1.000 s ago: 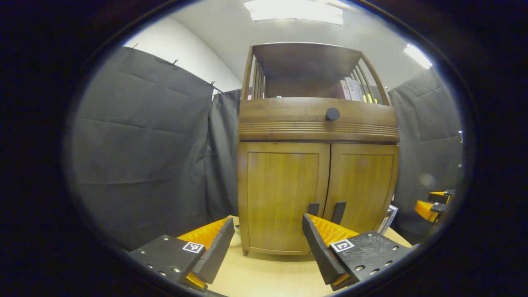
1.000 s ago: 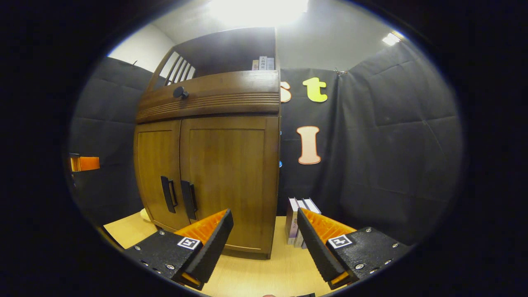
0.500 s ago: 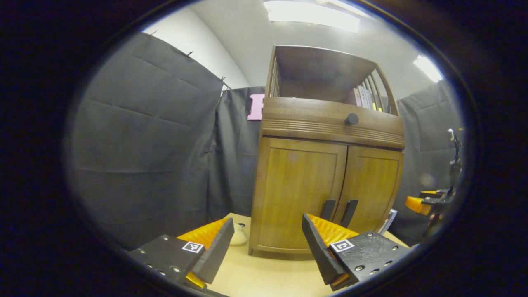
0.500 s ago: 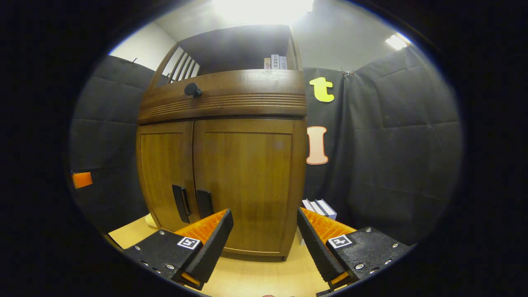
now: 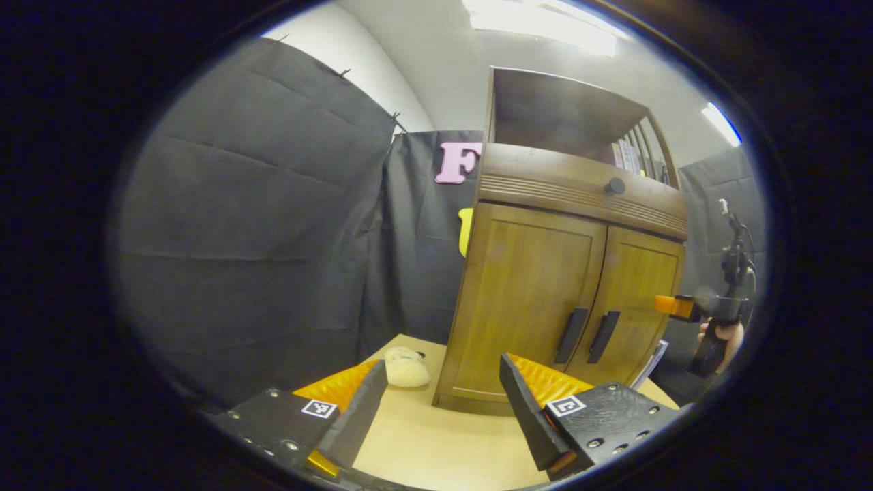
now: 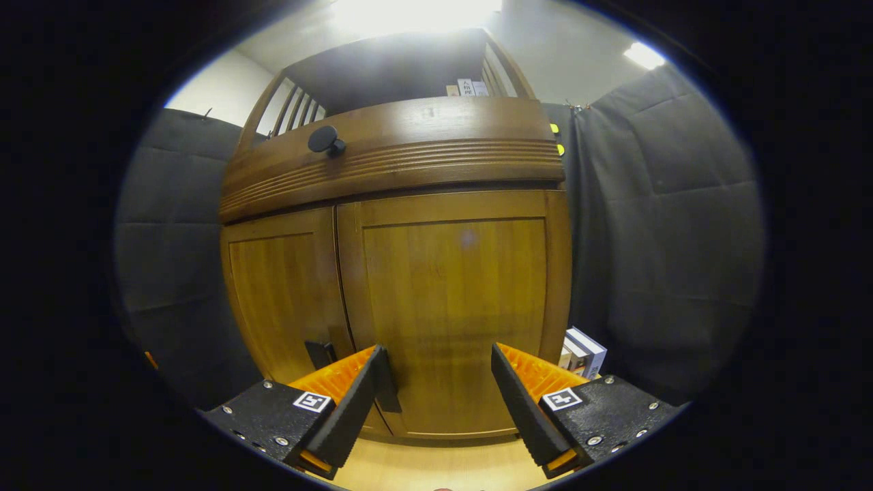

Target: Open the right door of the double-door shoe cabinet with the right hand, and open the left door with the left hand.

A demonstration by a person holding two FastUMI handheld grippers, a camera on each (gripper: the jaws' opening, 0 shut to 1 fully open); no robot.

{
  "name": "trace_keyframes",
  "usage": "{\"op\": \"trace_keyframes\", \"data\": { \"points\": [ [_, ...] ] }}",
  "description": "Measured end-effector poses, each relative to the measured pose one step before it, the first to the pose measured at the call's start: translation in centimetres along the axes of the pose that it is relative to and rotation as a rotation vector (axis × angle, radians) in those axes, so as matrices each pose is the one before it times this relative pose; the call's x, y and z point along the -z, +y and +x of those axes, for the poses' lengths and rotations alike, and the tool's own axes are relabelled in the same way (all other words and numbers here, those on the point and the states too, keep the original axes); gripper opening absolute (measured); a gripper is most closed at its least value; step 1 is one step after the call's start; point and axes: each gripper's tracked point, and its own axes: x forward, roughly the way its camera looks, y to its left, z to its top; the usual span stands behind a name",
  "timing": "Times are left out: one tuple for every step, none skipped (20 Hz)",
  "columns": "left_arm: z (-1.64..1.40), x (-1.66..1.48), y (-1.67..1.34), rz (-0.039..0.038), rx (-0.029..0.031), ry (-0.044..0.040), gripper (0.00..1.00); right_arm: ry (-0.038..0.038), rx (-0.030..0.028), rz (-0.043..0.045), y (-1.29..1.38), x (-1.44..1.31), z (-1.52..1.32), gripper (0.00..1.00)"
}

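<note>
The wooden shoe cabinet (image 5: 545, 286) stands on the table with both doors shut. Its left door (image 5: 528, 290) and right door (image 5: 641, 293) each carry a dark vertical handle at the middle seam, the left handle (image 5: 571, 335) and the right handle (image 5: 604, 336). My left gripper (image 5: 440, 402) is open, back from the cabinet's left front corner. My right gripper (image 6: 436, 392) is open and close to the right door (image 6: 453, 300). Its left finger (image 6: 348, 409) covers part of the right handle (image 6: 390, 385). The left handle (image 6: 319, 353) shows beside it. A hand holds that right gripper (image 5: 678, 307).
A small cream plush thing (image 5: 406, 368) lies on the light wooden table (image 5: 423, 443) by the cabinet's left side. Books (image 6: 580, 349) stand to the cabinet's right. A drawer front with a round knob (image 6: 324, 140) tops the doors. Black cloth walls surround the booth.
My left gripper has drifted left and back, so the cabinet sits further right in its view. My right gripper has come closer to the right door, near the handles. Both doors stay shut.
</note>
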Motion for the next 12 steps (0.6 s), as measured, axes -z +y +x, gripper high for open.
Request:
{"op": "trace_keyframes", "data": {
  "points": [
    [-0.038,0.192,0.009,-0.00461,-0.00502,0.00923,0.95,0.00454,-0.00330,0.00249,0.484,-0.108,0.687,0.96],
    [-0.145,0.263,0.057,-0.00286,-0.00299,0.01172,0.95,0.00668,-0.00456,0.00357,0.618,0.213,0.661,0.96],
    [-0.244,0.268,0.074,-0.00168,-0.00248,0.00955,0.95,0.00474,-0.00513,0.00506,0.624,0.129,0.466,0.96],
    [-0.143,0.150,0.093,-0.00252,-0.00084,0.00556,0.95,0.00656,-0.00438,0.00516,0.643,0.064,0.528,0.96],
    [0.003,0.112,0.050,-0.00509,0.00188,0.00244,1.00,0.01010,-0.00720,0.00553,0.638,0.148,0.548,0.96],
    [0.140,-0.068,-0.064,-0.00624,0.00421,-0.00079,1.00,0.01169,-0.00299,0.00282,0.593,0.241,0.377,0.95],
    [0.162,0.045,-0.030,-0.00625,0.00145,0.00010,1.00,0.02044,0.00252,0.00211,0.376,0.358,0.398,0.95],
    [0.011,0.231,0.027,-0.00612,-0.00196,0.00422,0.95,0.01955,0.00079,0.00713,0.295,0.597,0.367,0.95],
    [-0.043,0.081,0.045,-0.00633,-0.00172,0.00241,0.95,0.01223,-0.00380,0.01022,0.331,0.130,0.362,0.96],
    [-0.072,-0.040,-0.028,-0.00642,-0.00067,-0.00128,1.00,0.00635,-0.00825,0.00383,0.395,0.131,0.368,0.96],
    [0.106,0.103,0.029,-0.00721,0.00117,0.00276,1.00,0.00408,0.00048,-0.00998,0.252,0.025,0.395,0.96],
    [-0.004,0.204,-0.054,-0.00530,-0.00100,0.00832,0.95,0.00719,0.00949,-0.01852,0.019,0.177,0.489,0.96]
  ]
}}
